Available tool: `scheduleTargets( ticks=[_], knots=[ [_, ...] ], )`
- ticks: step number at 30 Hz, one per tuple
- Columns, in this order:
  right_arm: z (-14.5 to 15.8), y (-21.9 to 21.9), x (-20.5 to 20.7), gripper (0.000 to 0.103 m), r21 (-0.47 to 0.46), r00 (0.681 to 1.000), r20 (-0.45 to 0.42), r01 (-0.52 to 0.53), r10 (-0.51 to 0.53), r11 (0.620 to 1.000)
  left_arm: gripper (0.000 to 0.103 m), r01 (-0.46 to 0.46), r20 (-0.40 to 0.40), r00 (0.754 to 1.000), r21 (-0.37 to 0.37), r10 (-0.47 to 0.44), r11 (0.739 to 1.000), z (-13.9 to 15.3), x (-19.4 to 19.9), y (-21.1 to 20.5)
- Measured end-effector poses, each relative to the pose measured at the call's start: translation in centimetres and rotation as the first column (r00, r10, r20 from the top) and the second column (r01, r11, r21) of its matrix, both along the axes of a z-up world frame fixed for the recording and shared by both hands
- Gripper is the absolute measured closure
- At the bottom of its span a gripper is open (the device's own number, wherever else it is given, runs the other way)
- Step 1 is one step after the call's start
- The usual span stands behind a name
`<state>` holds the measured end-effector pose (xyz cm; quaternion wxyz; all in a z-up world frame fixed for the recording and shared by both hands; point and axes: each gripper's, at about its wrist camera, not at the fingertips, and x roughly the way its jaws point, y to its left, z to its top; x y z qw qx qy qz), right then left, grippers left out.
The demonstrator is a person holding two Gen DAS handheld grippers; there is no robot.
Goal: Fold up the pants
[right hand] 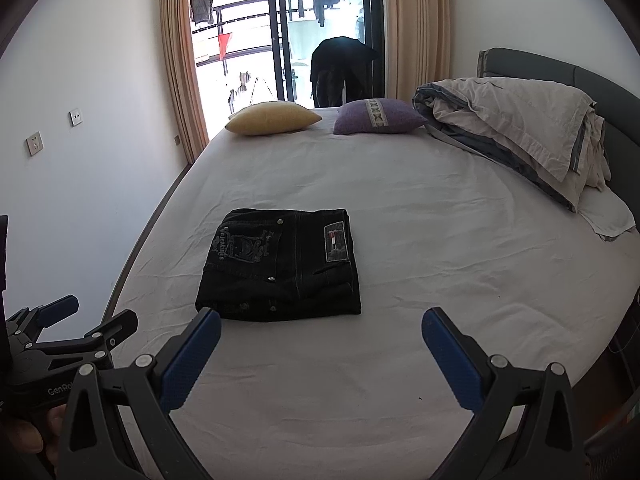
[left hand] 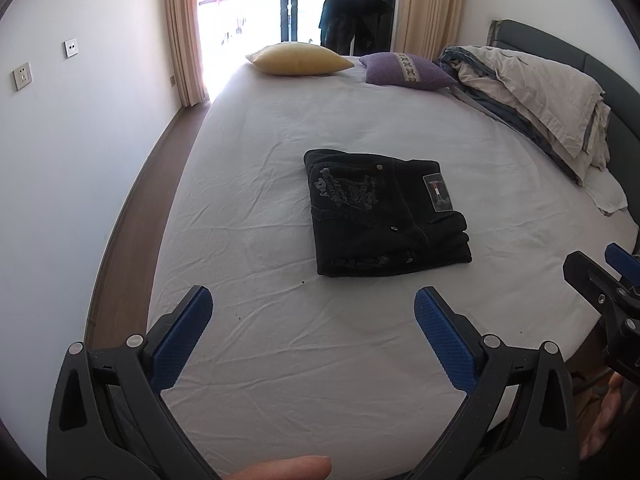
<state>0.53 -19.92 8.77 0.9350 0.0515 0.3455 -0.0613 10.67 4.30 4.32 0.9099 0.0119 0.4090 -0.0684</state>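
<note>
Black pants (left hand: 386,212) folded in compact stack, mid bed sheet (left hand: 280,128). L gripper (left hand: 312,304) & R gripper (right hand: 320,326) both spread wide, holding nothing, clear of pants.

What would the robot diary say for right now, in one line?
pants: folded on bed | left hand-held gripper: open, empty | right hand-held gripper: open, empty

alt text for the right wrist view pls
Folded black pants lie on a white bed, untouched, just beyond the open right gripper. A yellow pillow and a purple pillow sit at the far edge.
</note>
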Motion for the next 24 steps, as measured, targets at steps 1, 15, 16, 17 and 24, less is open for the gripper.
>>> scheduleTargets(
  ticks=[1, 15, 16, 17, 24],
  knots=[
    [0.01, 0.0, 0.0, 0.0, 0.0, 1.0, -0.001, 0.0, 0.0, 1.0, 0.0, 0.0, -0.001, 1.0, 0.0, 0.0, 1.0, -0.05, 0.02, 0.0],
    [-0.28, 0.13, -0.18, 0.0, 0.001, 1.0, -0.005, -0.002, 0.002, 1.0, 0.0, -0.002, -0.006, 1.0, 0.006, 0.002, 1.0, -0.32, 0.07, -0.11],
    [-0.29, 0.14, -0.18, 0.0, 0.0, 1.0, -0.004, -0.002, 0.002, 1.0, 0.0, -0.003, -0.006, 1.0, 0.006, 0.003, 1.0, -0.41, 0.07, -0.12],
    [-0.28, 0.12, -0.18, 0.0, 0.0, 1.0, -0.005, -0.002, 0.002, 1.0, 0.0, -0.003, -0.007, 1.0, 0.006, 0.003, 1.0, -0.53, 0.07, -0.14],
    [-0.52, 0.16, -0.35, 0.0, 0.001, 1.0, -0.009, -0.003, 0.003, 1.0, 0.0, -0.004, -0.009, 1.0, 0.006, 0.004, 1.0, -0.65, 0.03, -0.17]
  ],
)
